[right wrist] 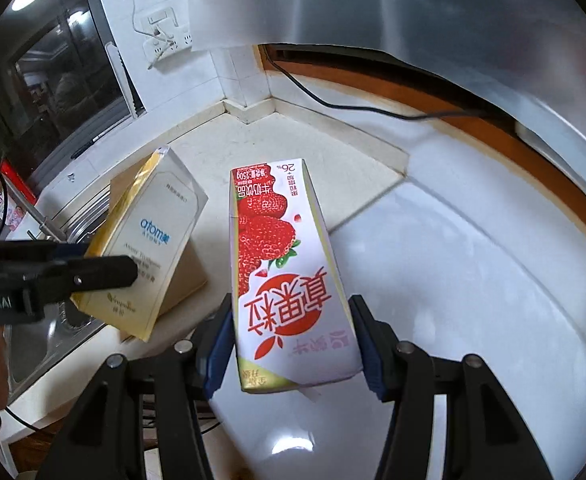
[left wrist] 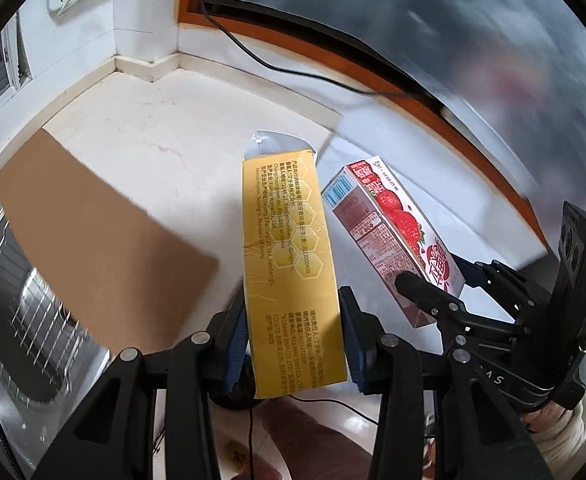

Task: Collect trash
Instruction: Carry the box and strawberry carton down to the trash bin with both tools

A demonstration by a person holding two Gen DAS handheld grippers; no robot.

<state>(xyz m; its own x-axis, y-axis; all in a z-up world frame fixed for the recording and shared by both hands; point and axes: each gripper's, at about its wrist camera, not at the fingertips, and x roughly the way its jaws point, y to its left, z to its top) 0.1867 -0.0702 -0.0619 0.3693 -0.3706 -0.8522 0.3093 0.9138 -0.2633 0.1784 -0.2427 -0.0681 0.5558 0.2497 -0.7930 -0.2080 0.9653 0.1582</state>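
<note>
- The left gripper [left wrist: 293, 344] is filled by the yellow toothpaste box [left wrist: 289, 264], clamped between both pads; nothing more fits there.
- The right gripper [right wrist: 293, 344] is likewise filled by the strawberry milk carton [right wrist: 285, 280].
- In the left wrist view the 2 boxes sit near each other, a narrow gap between them at 1 o'clock.
- A cardboard sheet [left wrist: 93, 232] blocks 9 o'clock, over the sink [left wrist: 17, 320].
- Bare countertop [left wrist: 165, 120] lies open toward 11 o'clock, up to the wall corner.
- A black cable [right wrist: 333, 100] crosses at 12 o'clock in the right wrist view.
</note>
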